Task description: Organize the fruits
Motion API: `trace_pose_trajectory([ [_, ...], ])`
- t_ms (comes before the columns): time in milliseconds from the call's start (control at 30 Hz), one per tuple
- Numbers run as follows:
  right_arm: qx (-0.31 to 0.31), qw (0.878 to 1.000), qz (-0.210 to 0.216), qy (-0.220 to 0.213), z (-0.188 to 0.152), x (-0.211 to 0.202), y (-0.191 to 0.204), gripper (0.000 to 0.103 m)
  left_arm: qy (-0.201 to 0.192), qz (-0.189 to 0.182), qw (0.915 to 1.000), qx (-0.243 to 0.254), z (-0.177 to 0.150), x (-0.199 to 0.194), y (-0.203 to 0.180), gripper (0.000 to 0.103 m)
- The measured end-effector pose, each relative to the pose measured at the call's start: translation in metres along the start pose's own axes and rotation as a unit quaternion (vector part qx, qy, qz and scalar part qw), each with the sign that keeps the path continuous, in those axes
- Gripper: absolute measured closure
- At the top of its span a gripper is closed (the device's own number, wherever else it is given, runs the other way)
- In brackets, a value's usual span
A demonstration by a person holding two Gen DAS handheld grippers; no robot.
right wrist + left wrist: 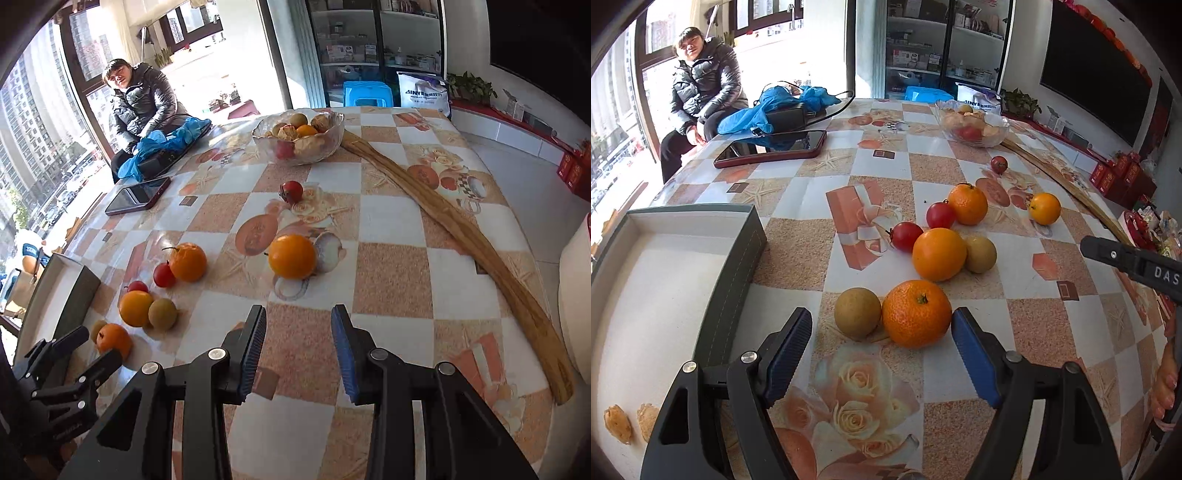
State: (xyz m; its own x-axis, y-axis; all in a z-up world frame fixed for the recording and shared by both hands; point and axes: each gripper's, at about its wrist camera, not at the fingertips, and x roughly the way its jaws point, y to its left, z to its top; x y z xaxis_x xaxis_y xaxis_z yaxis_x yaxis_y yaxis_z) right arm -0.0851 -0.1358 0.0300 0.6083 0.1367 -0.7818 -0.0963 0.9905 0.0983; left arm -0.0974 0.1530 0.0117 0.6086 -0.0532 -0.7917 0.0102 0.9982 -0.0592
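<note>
- Left wrist view: the left gripper (881, 325) is open wide and holds nothing. It hangs low over the table (1052, 325).
- Just past its tips sits a bumpy orange (916, 314). It touches a brown round fruit (857, 313) on its left.
- On the near left is an open box (738, 295) with a white inside. Two small dried bits lie in it. I think the fruits should go in there.
- A bit farther is a smooth orange (939, 254). A second brown fruit (979, 254) touches its right side. A red tomato (906, 236) sits just to its left.
- Farther still, another tomato (940, 215) sits against an orange with a stalk (967, 199). A small yellow orange (1044, 208) sits alone to the right.
- One more tomato (998, 164) sits alone, farther off.
- At the far side are a glass bowl (997, 133) of fruit, a phone (772, 147) and a blue cloth (764, 107).
- A person in a dark coat (705, 85) sits past the far left edge.
- Right wrist view: the right gripper (298, 345) is partly closed. Nothing is between its pads. The yellow orange sits just ahead of it.
- The oranges look firm and a bit heavy. They are round, so they can roll. I would grab one across its fat middle.
- The tomatoes look soft and smooth. A hard squeeze could squash them.
- The other gripper's side shows the letters "DAS" (1165, 275). The white bag (423, 94) far off has blue letters, too blurry to read.
</note>
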Motion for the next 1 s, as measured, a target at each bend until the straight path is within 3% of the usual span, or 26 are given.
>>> trace_pose_trajectory([
  [67,0.003,1.000,0.000,0.013,-0.015,0.000,-0.004,0.064,0.005,0.008,0.9999,0.005,0.002,0.008,-0.003,0.022],
  [100,0.002,1.000,-0.003,0.019,-0.020,0.000,-0.005,0.059,0.003,0.012,0.9999,0.010,0.003,0.009,-0.004,0.023],
  [167,0.003,1.000,-0.009,0.027,-0.023,0.003,-0.009,0.051,0.000,0.014,0.9998,0.016,0.002,0.008,-0.007,0.035],
  [233,0.011,1.000,-0.007,0.026,-0.021,0.004,-0.011,0.037,0.002,0.019,0.9997,0.017,-0.001,0.006,-0.009,0.035],
  [433,-0.004,1.000,0.006,0.017,0.003,0.025,0.008,0.036,0.003,0.014,0.9997,0.020,-0.011,-0.003,-0.007,0.034],
  [567,-0.031,0.999,0.017,0.014,0.011,0.044,0.032,0.036,-0.004,0.006,0.9999,0.015,-0.014,-0.009,0.002,0.024],
  [700,-0.040,0.999,0.023,-0.002,0.022,0.057,0.042,0.036,-0.015,-0.001,0.9998,0.013,-0.016,-0.017,0.010,0.024],
  [767,-0.040,0.999,0.020,-0.007,0.028,0.063,0.043,0.052,-0.017,-0.001,0.9998,0.011,-0.017,-0.019,0.013,0.024],
  [800,-0.042,0.999,0.011,-0.007,0.030,0.064,0.043,0.067,-0.019,-0.002,0.9998,0.011,-0.017,-0.020,0.014,0.024],
  [867,-0.033,0.999,0.015,-0.005,0.032,0.062,0.039,0.070,-0.022,-0.003,0.9997,0.008,-0.015,-0.020,0.016,0.024],
  [900,-0.027,1.000,0.014,-0.008,0.030,0.059,0.035,0.078,-0.024,-0.004,0.9997,0.005,-0.014,-0.020,0.017,0.024],
  [933,-0.022,1.000,0.013,-0.009,0.028,0.055,0.032,0.094,-0.026,-0.007,0.9996,0.001,-0.013,-0.020,0.018,0.024],
  [1000,-0.005,1.000,0.027,0.000,0.020,0.049,0.022,0.094,-0.027,-0.011,0.9996,-0.001,-0.011,-0.018,0.018,0.024],
])
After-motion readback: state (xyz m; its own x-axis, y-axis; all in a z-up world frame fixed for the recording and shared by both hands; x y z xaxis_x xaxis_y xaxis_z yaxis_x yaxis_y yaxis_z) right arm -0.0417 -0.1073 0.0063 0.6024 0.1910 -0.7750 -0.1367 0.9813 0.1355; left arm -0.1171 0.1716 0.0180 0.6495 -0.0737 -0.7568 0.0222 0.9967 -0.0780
